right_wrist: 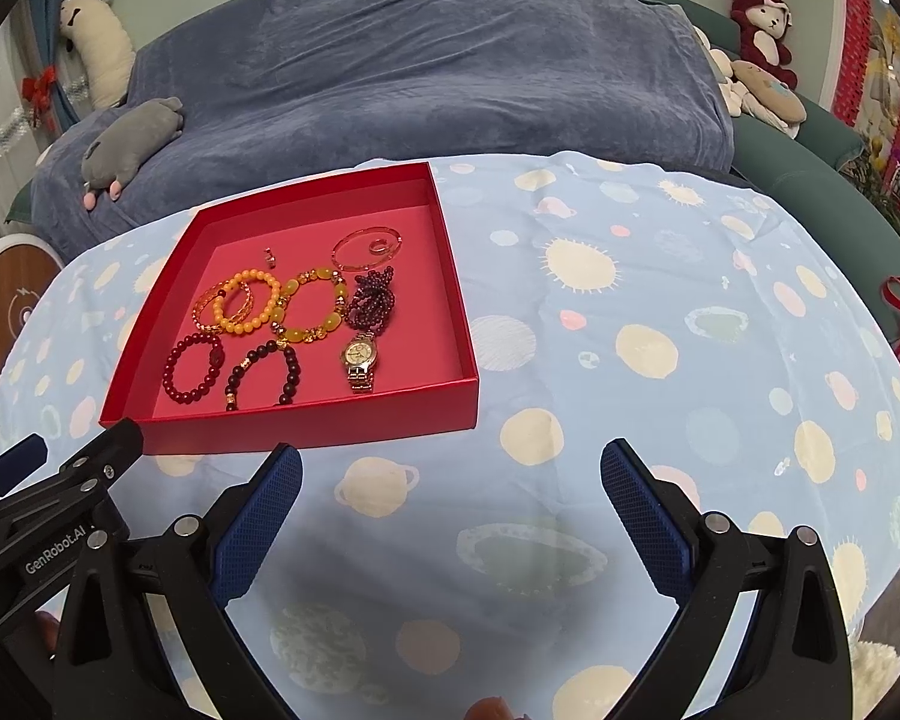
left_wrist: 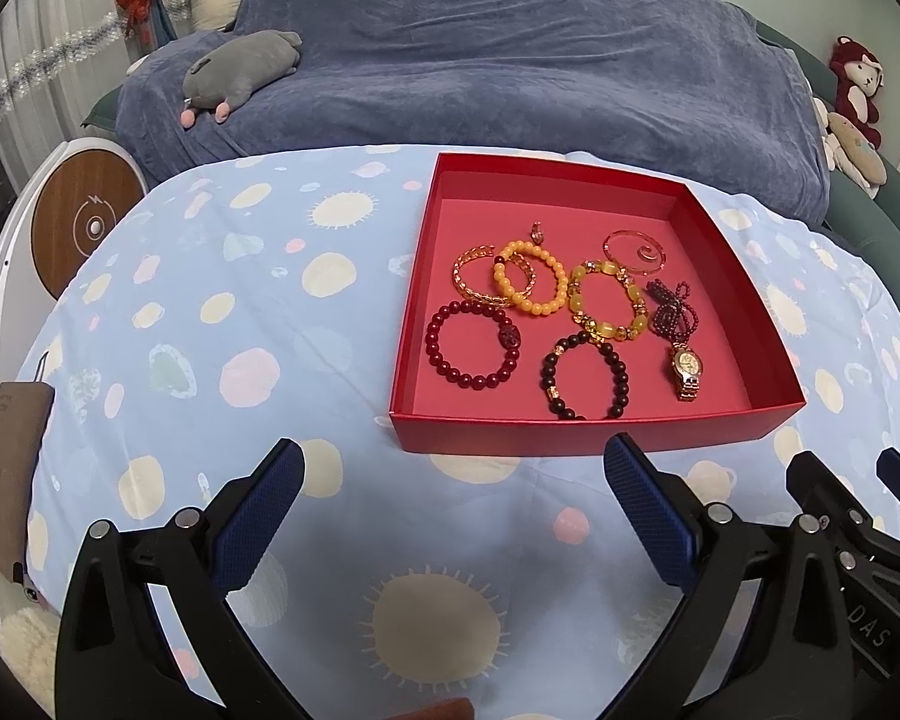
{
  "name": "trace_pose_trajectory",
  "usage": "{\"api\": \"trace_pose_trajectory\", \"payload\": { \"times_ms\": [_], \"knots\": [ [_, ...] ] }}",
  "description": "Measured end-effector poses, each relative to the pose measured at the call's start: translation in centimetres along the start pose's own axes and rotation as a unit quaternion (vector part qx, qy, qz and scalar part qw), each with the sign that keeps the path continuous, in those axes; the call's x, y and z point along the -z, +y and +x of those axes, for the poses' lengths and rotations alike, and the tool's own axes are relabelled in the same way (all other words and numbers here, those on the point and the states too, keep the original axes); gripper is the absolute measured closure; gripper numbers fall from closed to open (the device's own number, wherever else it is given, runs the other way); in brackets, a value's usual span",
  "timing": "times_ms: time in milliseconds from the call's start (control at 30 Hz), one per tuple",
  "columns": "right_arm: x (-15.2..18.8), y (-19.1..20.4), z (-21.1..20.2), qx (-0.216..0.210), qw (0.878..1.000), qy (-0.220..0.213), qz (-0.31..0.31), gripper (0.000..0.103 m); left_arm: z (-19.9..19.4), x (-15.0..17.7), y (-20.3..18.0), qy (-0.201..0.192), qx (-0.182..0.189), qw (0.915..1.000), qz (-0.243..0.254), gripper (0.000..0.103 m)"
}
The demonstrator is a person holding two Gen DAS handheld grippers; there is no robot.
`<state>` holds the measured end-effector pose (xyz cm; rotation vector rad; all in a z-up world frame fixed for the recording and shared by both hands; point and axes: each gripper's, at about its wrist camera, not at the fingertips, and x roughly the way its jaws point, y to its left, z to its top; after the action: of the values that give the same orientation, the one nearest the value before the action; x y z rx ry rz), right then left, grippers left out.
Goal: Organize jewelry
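A shallow red box sits on the patterned blue cloth. In it lie a dark red bead bracelet, a black bead bracelet, a yellow bead bracelet, a gold link bangle, an amber bracelet, a purple bead string, a gold watch and a clear pink bangle. My left gripper and right gripper are both open and empty, in front of the box's near wall.
The blue cloth covers the table. Behind it is a sofa under a blue-grey blanket with a grey plush. A round white and wood device stands at left. A brown pouch lies at the left edge.
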<state>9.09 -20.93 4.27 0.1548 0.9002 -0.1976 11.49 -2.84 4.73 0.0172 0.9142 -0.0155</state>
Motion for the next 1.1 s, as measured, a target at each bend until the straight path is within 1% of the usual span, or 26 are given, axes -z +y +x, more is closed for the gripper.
{"api": "trace_pose_trajectory", "payload": {
  "times_ms": [1100],
  "knots": [
    [-0.05,0.17,-0.06,0.0,1.0,0.001,-0.003,0.007,-0.16,0.0,-0.31,-0.001,0.004,1.0,0.005,0.007]
  ]
}}
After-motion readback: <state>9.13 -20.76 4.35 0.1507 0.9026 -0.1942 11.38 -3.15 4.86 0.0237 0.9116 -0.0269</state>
